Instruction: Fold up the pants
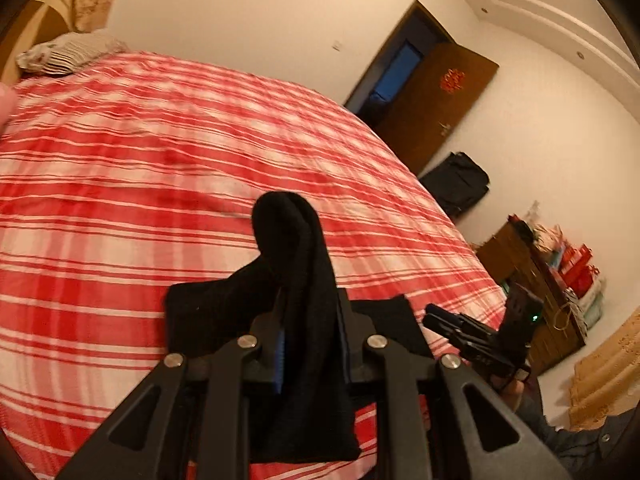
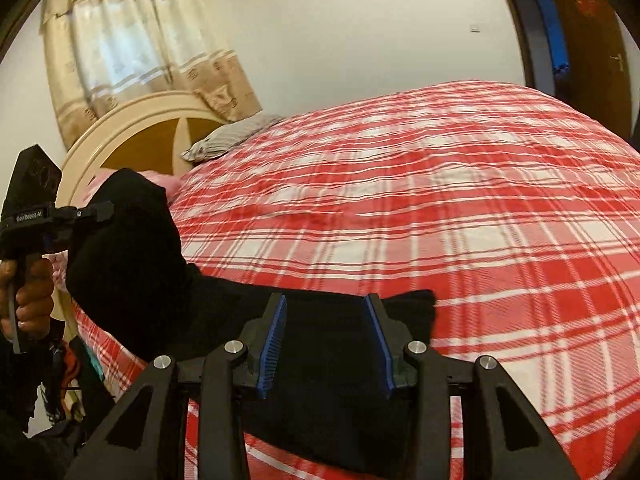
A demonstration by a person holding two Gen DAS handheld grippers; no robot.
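The black pants (image 2: 332, 360) are lying at the near edge of the bed (image 2: 480, 208), one end bunched and lifted at the left; the left gripper (image 1: 310, 344) is clamping that raised fold, its fingers pinching cloth; the right gripper (image 2: 326, 344) is hovering with fingers spread wide over the flat part, holding nothing; judging by this, the fold is going best if the lifted end is being carried straight across, edges matching, while the right is pinning the flat layer.

Left tool (image 1: 310, 344): jaws closed down on black cloth, raised, held in a bare hand (image 2: 30, 300). Right tool (image 2: 326, 344): jaws spread apart, nothing between the pads (image 2: 272, 344), held low and level.
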